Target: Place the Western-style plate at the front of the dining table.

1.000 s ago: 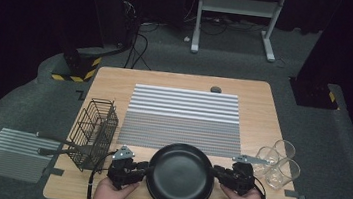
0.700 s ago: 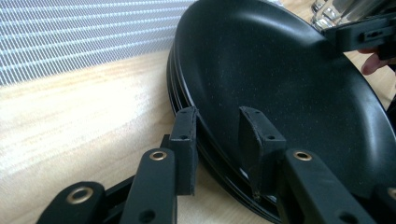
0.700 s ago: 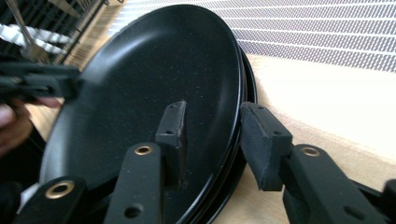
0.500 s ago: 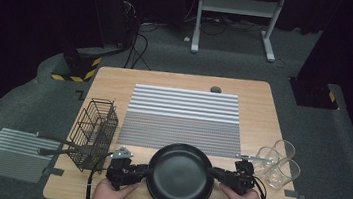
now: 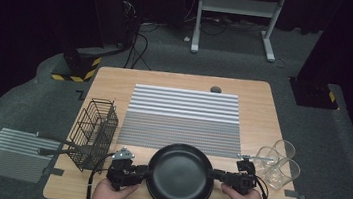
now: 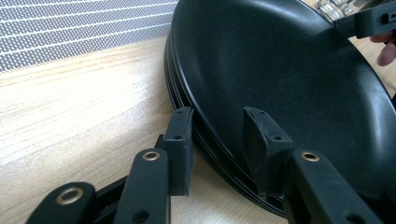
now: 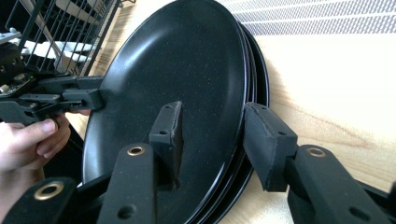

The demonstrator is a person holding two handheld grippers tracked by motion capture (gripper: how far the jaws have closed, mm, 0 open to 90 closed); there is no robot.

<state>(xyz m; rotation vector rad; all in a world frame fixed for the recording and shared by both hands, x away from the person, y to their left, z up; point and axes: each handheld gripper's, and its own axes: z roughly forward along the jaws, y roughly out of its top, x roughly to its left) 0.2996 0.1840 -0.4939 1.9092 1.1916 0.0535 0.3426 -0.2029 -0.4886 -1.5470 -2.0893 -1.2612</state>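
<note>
Both the left gripper (image 5: 144, 170) and right gripper (image 5: 217, 174) straddle the black plates' (image 5: 179, 176) opposite rims, jaws seemingly parted, not pressing.

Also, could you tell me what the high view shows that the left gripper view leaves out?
The high view adds the wire basket and a striped floor mat beside the table. The left gripper view adds that the black plates are a stack, several rims, with the left tongs, just opening, astride them. Both share the plates, the tabletop striped mat and the wooden table.
</note>
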